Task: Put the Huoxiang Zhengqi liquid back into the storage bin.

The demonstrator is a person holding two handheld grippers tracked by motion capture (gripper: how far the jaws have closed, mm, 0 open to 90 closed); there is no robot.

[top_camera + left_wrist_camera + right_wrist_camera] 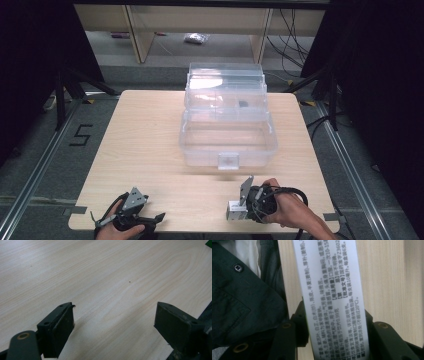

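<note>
A small white carton [234, 211] printed with fine text [332, 290] lies near the table's front edge, right of centre. My right gripper [241, 209] points left at it. In the right gripper view the carton runs up between the two black jaws, which press on both its sides; right gripper [335, 322] shut on it. My left gripper [155, 220] rests at the front left corner. Its jaws stand wide apart over bare wood, left gripper [115, 315] open with nothing between them.
A clear plastic storage box [227, 150] stands in the middle of the wooden table [145, 150], with its lid [225, 75] tipped back and a small dark item [243, 104] in its upper tray. A person's dark shirt [242, 302] hangs beside the right gripper. Shelf legs and cables lie beyond the table.
</note>
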